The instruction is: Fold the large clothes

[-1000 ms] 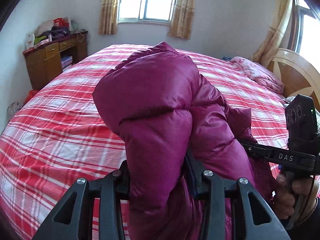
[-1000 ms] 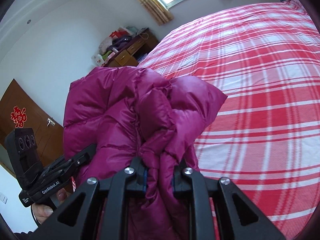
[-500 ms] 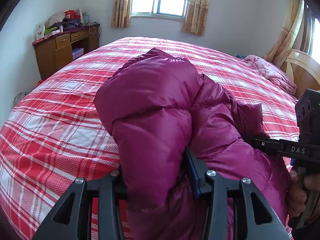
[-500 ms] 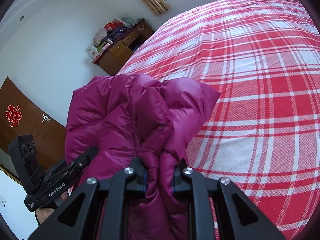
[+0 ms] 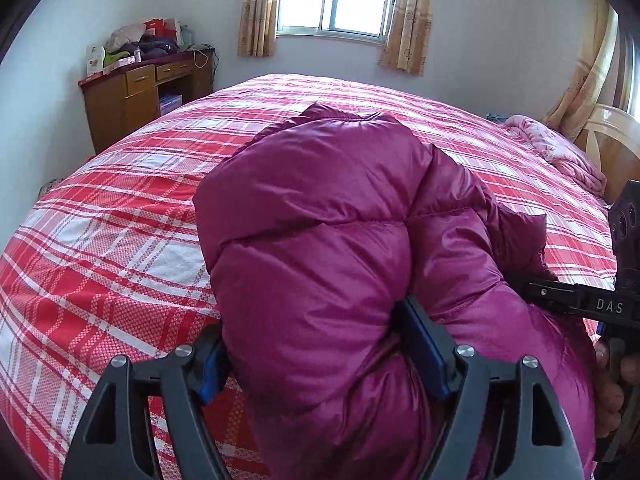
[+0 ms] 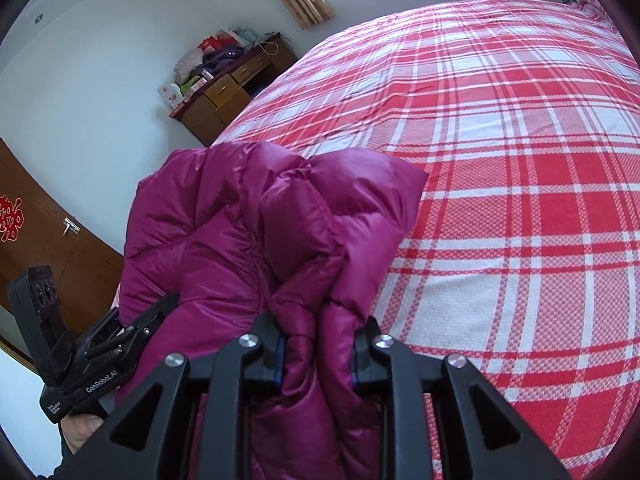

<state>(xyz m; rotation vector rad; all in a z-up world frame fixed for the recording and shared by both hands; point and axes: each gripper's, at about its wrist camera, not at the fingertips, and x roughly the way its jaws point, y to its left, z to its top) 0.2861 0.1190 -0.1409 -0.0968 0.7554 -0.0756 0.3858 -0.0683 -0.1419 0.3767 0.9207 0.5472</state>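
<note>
A magenta down jacket (image 5: 340, 240) is held bunched up above the red plaid bedspread (image 5: 100, 240), with a fat puffy fold clamped in the left gripper (image 5: 320, 356) and a thinner double fold pinched tight in the right gripper (image 6: 318, 354), so both sets of jaws are closed onto fabric. Honestly, the step is probably best done if the jacket is carried out toward 12 o'clock over the open bed. Both grips should be kept firm and level, since that slick shell looks like it could be lost easily, and the jacket should be laid flat before anything is folded.

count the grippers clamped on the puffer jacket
2: the left gripper pinches a thick fold of the magenta puffer jacket; the right gripper pinches a thinner bunch beside it.
</note>
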